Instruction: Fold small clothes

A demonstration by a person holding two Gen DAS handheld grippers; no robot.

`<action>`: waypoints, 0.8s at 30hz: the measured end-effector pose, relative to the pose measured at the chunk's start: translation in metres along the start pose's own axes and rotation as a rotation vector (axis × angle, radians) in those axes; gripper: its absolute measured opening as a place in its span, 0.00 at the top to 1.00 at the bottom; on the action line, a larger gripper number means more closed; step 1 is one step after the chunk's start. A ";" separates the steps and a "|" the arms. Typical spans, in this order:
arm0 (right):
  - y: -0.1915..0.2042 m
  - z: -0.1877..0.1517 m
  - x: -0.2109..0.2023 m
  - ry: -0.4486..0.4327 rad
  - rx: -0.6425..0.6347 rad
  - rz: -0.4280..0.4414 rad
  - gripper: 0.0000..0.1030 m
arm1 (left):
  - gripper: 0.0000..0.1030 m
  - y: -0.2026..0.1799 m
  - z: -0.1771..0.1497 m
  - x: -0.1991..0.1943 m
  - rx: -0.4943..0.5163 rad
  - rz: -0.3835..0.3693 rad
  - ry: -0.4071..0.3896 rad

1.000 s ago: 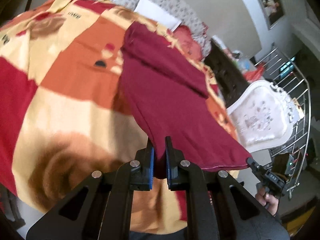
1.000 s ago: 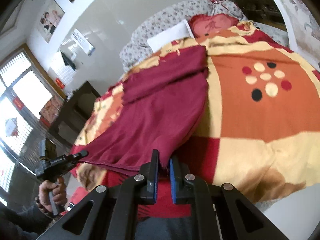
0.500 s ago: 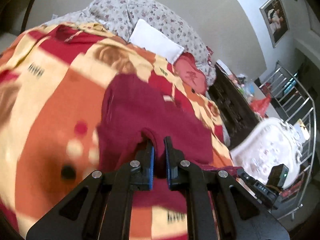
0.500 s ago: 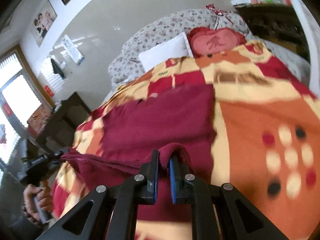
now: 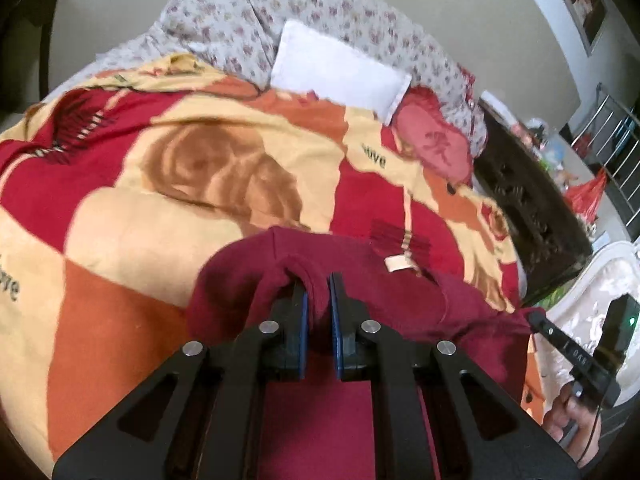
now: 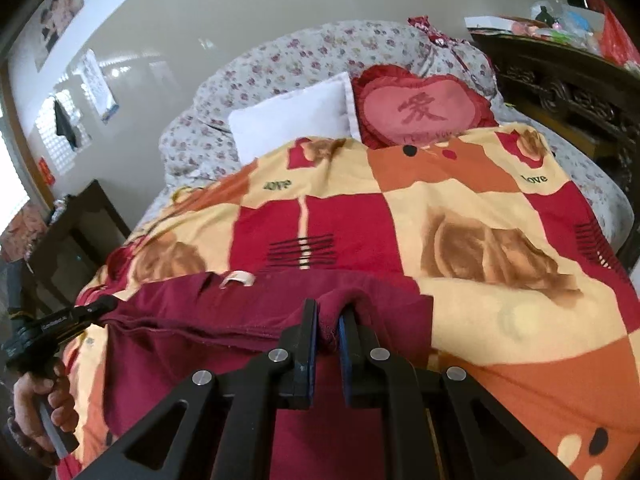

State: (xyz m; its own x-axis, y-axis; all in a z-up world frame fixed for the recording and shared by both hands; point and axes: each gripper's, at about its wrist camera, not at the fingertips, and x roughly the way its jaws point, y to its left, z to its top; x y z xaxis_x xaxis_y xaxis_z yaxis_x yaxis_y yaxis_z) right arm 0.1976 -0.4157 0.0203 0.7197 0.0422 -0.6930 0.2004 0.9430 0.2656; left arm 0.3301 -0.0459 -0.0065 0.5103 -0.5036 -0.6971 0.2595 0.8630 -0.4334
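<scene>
A dark red garment (image 5: 400, 304) lies doubled over on the patterned blanket (image 5: 160, 184), its white neck label (image 5: 396, 264) showing at the far edge. My left gripper (image 5: 318, 294) is shut on a bunched corner of the cloth. In the right wrist view my right gripper (image 6: 328, 322) is shut on the other corner of the dark red garment (image 6: 192, 312), close to the label (image 6: 238, 279). Each gripper also shows in the other's view: the right gripper (image 5: 538, 318) at the cloth's right end, the left gripper (image 6: 106, 304) at its left end. The held edge sits over the garment's far part.
The blanket (image 6: 480, 240) covers a bed with a white pillow (image 5: 340, 68), a red heart cushion (image 6: 424, 110) and a floral quilt (image 5: 224, 20) at the head. A dark carved cabinet (image 5: 532, 216) and a white chair (image 5: 592, 292) stand right of the bed, a dark table (image 6: 76, 224) left.
Both grippers have carried the garment's near edge away from the bed's foot toward the pillows, folding the cloth over itself. The stretched-out garment is now short and doubled.
</scene>
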 end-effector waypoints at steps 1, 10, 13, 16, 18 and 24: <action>-0.004 0.000 0.003 0.007 0.025 0.027 0.91 | 0.86 0.000 0.001 0.007 0.010 0.038 0.022; -0.014 -0.002 -0.021 -0.015 0.098 0.173 0.62 | 0.39 0.007 0.021 -0.025 0.035 0.051 -0.037; -0.003 -0.008 -0.030 -0.032 -0.025 0.069 0.62 | 0.39 0.009 0.021 -0.046 0.036 0.070 -0.105; 0.018 -0.018 -0.025 -0.026 -0.172 0.002 0.62 | 0.39 -0.015 0.002 -0.040 0.143 0.043 -0.102; 0.034 -0.022 -0.014 -0.009 -0.241 -0.012 0.62 | 0.39 -0.035 -0.011 -0.021 0.231 0.067 -0.073; 0.029 -0.006 0.056 0.102 -0.153 -0.078 0.62 | 0.39 -0.045 -0.005 0.052 0.268 0.206 0.050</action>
State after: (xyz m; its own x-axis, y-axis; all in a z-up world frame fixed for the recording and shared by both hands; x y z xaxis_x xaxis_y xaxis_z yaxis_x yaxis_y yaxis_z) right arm 0.2398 -0.3844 -0.0147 0.6333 -0.0067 -0.7739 0.1436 0.9836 0.1090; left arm 0.3413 -0.1111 -0.0259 0.5356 -0.3133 -0.7842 0.3650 0.9233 -0.1196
